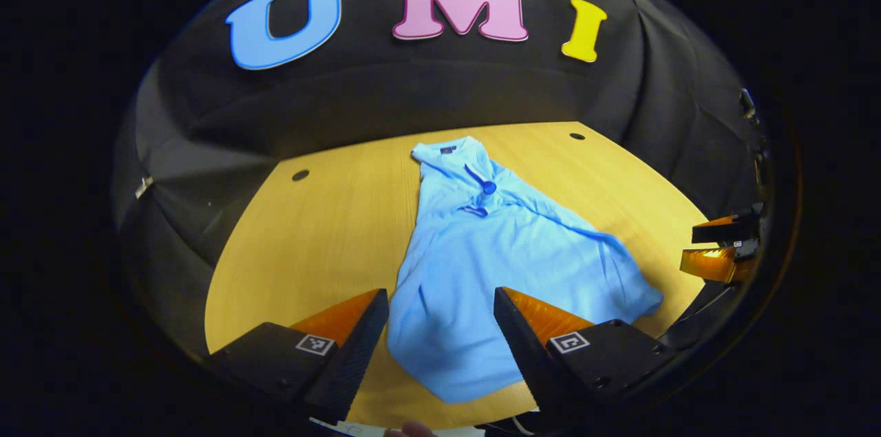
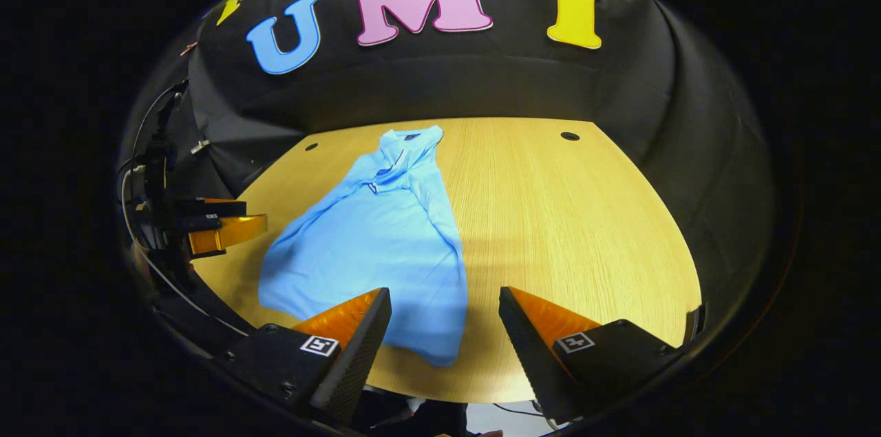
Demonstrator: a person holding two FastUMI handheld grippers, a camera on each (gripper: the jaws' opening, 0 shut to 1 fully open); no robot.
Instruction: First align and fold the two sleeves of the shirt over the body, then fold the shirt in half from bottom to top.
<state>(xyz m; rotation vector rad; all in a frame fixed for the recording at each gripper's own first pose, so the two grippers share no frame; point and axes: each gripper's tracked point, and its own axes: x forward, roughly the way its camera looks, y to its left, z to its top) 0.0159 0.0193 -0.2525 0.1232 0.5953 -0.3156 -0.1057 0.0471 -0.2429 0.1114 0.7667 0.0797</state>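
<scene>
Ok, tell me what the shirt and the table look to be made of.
Shirt: soft matte knit, likely cotton or a blend; it drapes limp and wrinkles, with a collar and buttoned placket. Table: wood or wood-look laminate, I cannot tell which; fine straight grain lines, a smooth surface with a slight sheen.

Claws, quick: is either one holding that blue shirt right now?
Left claw: open, holding nothing, above the blue shirt.
Right claw: open, holding nothing.

Bright, even overhead light falls on the table, with soft shadows beside the shirt. Both views bend strongly at the edges; the centres are sharp, with no glare.
</scene>
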